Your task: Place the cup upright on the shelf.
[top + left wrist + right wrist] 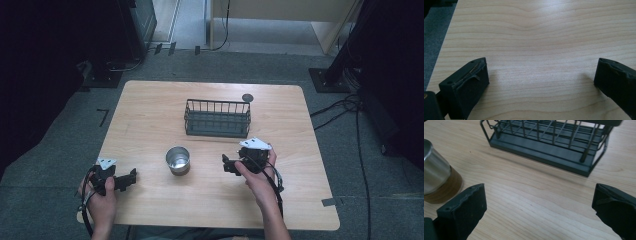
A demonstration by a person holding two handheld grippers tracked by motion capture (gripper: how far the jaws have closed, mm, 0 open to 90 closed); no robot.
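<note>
A steel cup (178, 160) with a brown base stands upright near the table's middle; in the right gripper view the cup (435, 177) is at the far left. Behind it sits a dark wire basket (218, 118), whose long side crosses the top as the basket (549, 145) in the right gripper view. My left gripper (131, 178) rests low at the table's near left corner, open over bare wood (541, 72). My right gripper (226, 164) is held right of the cup, open and holding nothing (539, 205).
The wooden table (150, 115) has a small dark round disc (247, 97) behind the basket's right end. Cables (345, 107) lie on the grey floor to the right, and dark stands flank the table at the back.
</note>
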